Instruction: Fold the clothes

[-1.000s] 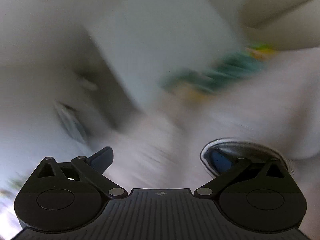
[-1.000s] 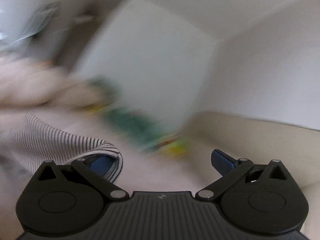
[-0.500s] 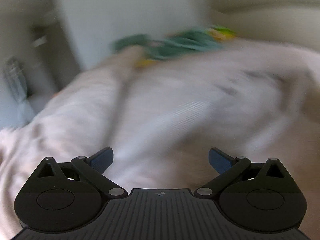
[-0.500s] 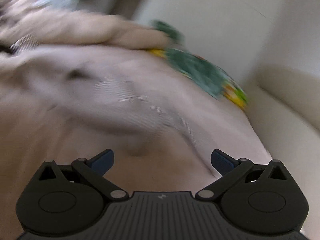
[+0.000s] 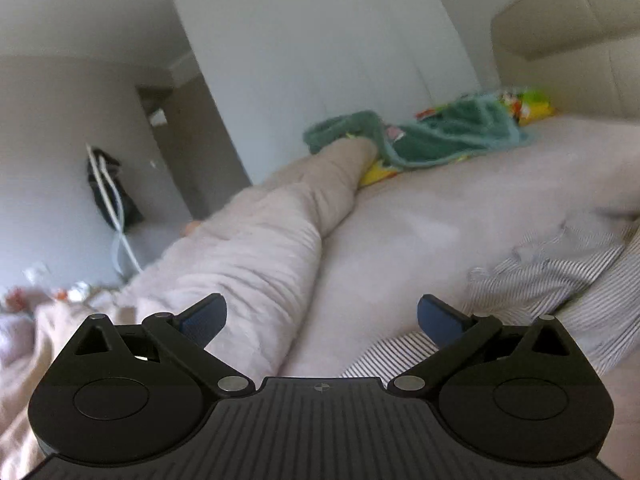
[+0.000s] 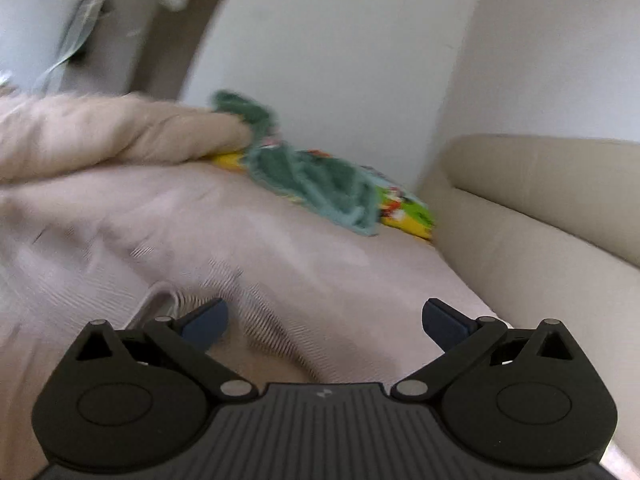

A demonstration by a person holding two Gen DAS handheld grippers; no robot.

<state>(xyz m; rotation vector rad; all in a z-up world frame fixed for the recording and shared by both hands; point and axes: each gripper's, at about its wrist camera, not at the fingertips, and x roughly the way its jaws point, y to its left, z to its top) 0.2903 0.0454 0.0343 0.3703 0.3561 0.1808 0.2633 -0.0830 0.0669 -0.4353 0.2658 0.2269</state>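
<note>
A white garment with thin dark stripes (image 5: 552, 280) lies crumpled on the pale pink bed sheet (image 5: 440, 208), at the right of the left wrist view. My left gripper (image 5: 322, 316) is open and empty, just left of it and above its near edge. In the right wrist view the striped garment (image 6: 256, 320) lies blurred under and ahead of my right gripper (image 6: 324, 318), which is open and empty.
A rolled beige duvet (image 5: 260, 248) runs along the left side of the bed. A green towel over bright yellow cloth (image 5: 440, 136) lies at the far end. A padded beige headboard (image 6: 540, 208) borders the right side. A white wardrobe (image 5: 320, 60) stands behind.
One second ago each gripper had striped fabric draped on a finger. Both have let it drop onto the bed and now hover open above it.
</note>
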